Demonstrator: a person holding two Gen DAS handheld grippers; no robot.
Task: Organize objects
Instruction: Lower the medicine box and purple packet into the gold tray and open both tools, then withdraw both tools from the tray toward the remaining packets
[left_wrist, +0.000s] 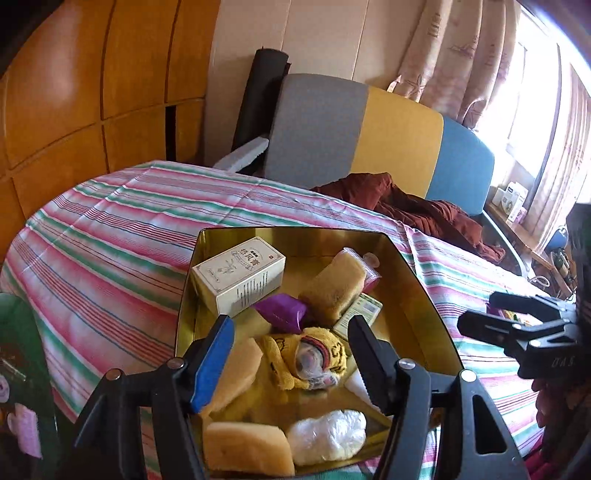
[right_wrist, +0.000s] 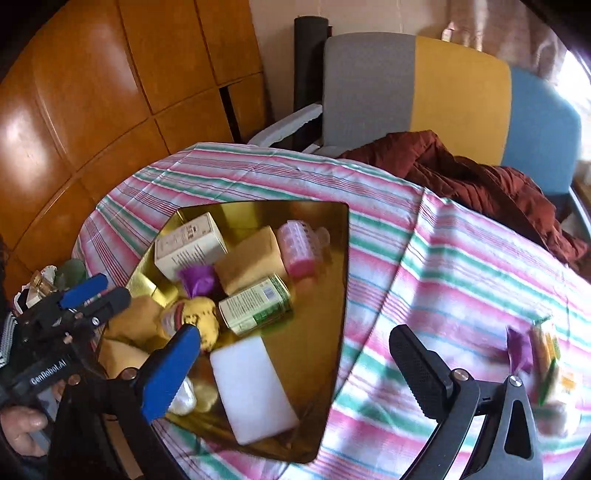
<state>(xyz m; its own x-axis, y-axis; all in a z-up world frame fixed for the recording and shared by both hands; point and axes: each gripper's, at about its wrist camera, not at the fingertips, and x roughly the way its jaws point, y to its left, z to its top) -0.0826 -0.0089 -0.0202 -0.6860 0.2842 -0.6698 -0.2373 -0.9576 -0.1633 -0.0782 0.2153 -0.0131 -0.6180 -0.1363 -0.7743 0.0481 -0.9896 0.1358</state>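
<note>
Yellow toy (left_wrist: 306, 354) btwn open left tool (left_wrist: 291, 354) fingers

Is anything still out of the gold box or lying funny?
Yes. A few small packets, one purple, lie loose on the striped cloth, outside the gold box. They look blurred, so I can't name them. Inside, things are just jumbled; the white block lies slanted.

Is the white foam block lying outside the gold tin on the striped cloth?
No, the white foam block lies inside the gold tin, on its floor near the front edge, with the striped cloth only around the tin.
</note>
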